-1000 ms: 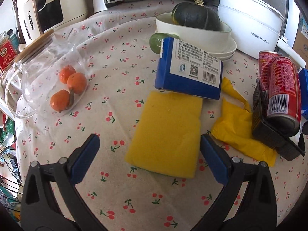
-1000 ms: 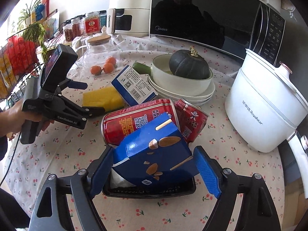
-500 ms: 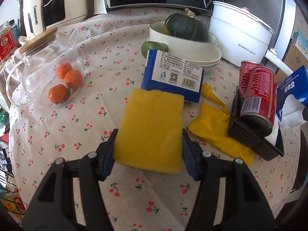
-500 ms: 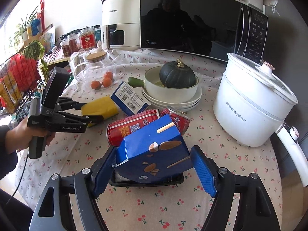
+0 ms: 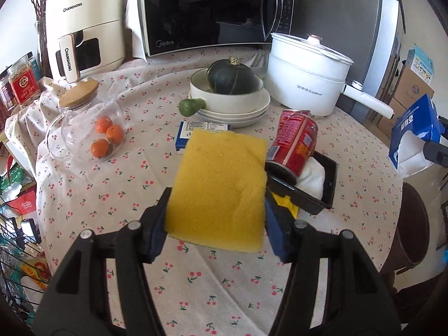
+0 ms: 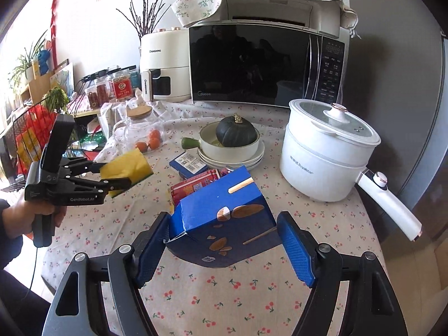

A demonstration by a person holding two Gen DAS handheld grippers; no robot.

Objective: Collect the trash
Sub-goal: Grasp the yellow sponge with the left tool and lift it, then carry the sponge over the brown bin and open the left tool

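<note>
My left gripper [image 5: 215,224] is shut on a yellow sponge [image 5: 221,187] and holds it above the table; it also shows in the right wrist view [image 6: 126,165]. My right gripper [image 6: 224,240] is shut on a blue carton [image 6: 224,224], lifted off the table; the carton shows at the right edge of the left wrist view [image 5: 417,137]. A black tray [image 5: 327,187] holds a red can [image 5: 296,142] and white tissue [image 5: 310,176]. A yellow wrapper [image 5: 285,204] peeks out beside the tray. A small blue box [image 5: 201,131] lies behind the sponge.
A glass jar with oranges [image 5: 92,128] stands at the left. A bowl with a dark squash [image 5: 229,89] sits on plates, a white cooker [image 5: 308,81] to its right. A microwave [image 5: 212,11] and air fryer [image 5: 84,33] stand at the back.
My left gripper closed on the yellow sponge and lifted it off the table. My right gripper raised the blue carton up and away from the tray.
</note>
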